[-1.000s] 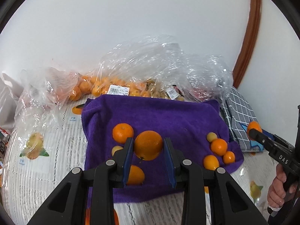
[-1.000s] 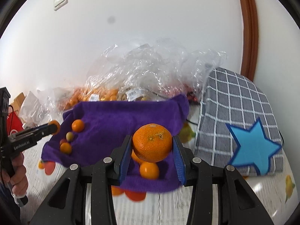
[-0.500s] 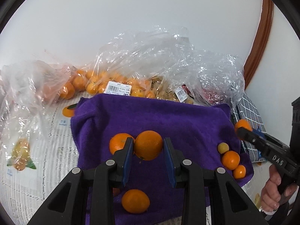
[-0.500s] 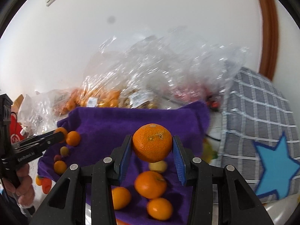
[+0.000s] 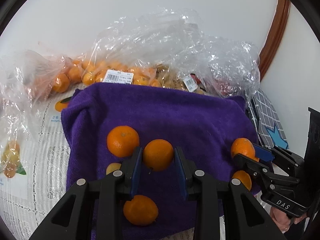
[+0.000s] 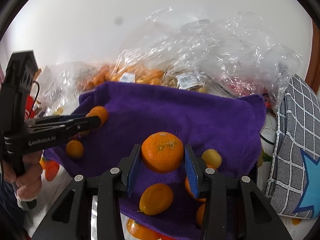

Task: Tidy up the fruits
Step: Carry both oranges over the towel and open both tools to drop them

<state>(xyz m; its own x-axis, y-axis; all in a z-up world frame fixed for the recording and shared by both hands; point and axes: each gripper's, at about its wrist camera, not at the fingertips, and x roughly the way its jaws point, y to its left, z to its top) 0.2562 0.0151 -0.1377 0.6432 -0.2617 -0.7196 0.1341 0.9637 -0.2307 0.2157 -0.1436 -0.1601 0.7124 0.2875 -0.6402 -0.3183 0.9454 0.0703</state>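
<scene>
A smooth, round orange (image 5: 158, 154) is clamped between the blue-padded jaws of the left gripper (image 5: 158, 161), above the near half of a plush purple towel (image 5: 170, 112). A dimpled, slightly flattened mandarin (image 6: 162, 151) is pinched likewise by the right gripper (image 6: 163, 163), over the towel's near right part. Loose oranges (image 5: 122, 141) and small yellowish fruits (image 6: 211, 158) are scattered on the towel. Crinkled clear plastic bags (image 5: 180, 46) of fruit are heaped along the towel's far edge. A grey checked cushion (image 6: 296, 140) with a blue star is seen at the right edge of the worktop.
</scene>
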